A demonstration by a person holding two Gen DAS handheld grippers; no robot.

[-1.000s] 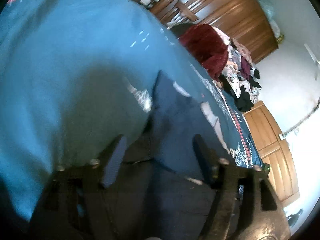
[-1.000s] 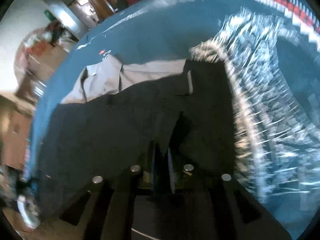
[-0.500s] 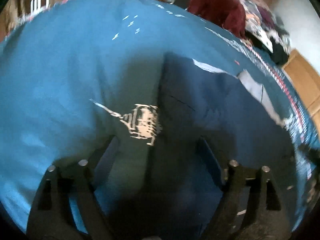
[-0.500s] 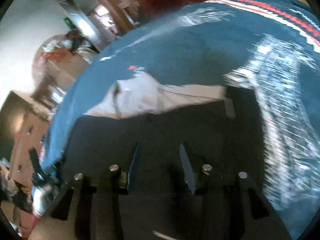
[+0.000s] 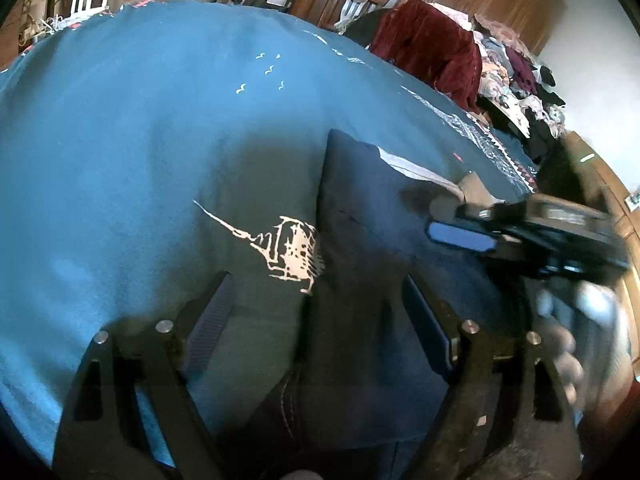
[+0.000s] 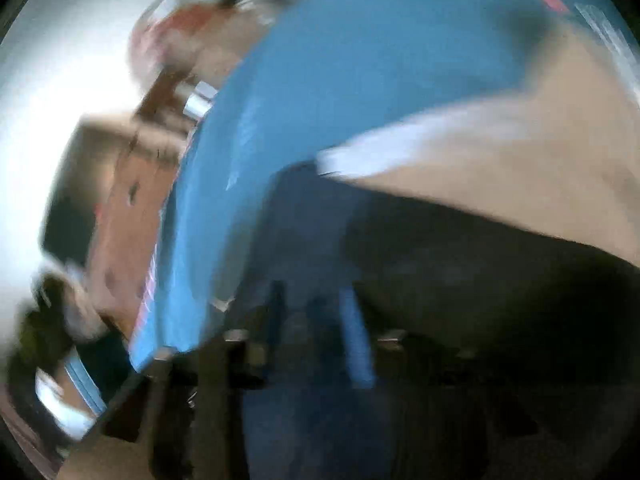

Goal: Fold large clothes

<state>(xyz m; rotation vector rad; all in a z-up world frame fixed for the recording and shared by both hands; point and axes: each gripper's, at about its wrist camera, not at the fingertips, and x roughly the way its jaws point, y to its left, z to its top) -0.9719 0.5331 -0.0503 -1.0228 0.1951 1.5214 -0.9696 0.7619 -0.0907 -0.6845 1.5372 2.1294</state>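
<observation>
A wide teal bedspread point(image 5: 140, 128) fills the scene, printed with a pale sailing ship point(image 5: 288, 246) and a few small white birds point(image 5: 264, 76). On it lies the dark navy garment point(image 5: 372, 264), spread flat toward the bedspread's right edge, its left border straight and a light grey inner panel point(image 5: 416, 170) showing at its far side. Past the bedspread's far right corner, a heap of clothes point(image 5: 516, 76) sits beside a dark red cloth point(image 5: 432, 48). The left gripper point(image 5: 316, 316) hovers low with its tongs spread wide apart, straddling the garment's left border, nothing between them. The right gripper point(image 5: 460, 236) reaches in from the right over the navy fabric; its own view is badly smeared, blue pads point(image 6: 356, 344) look parted, yet I cannot tell for sure.
</observation>
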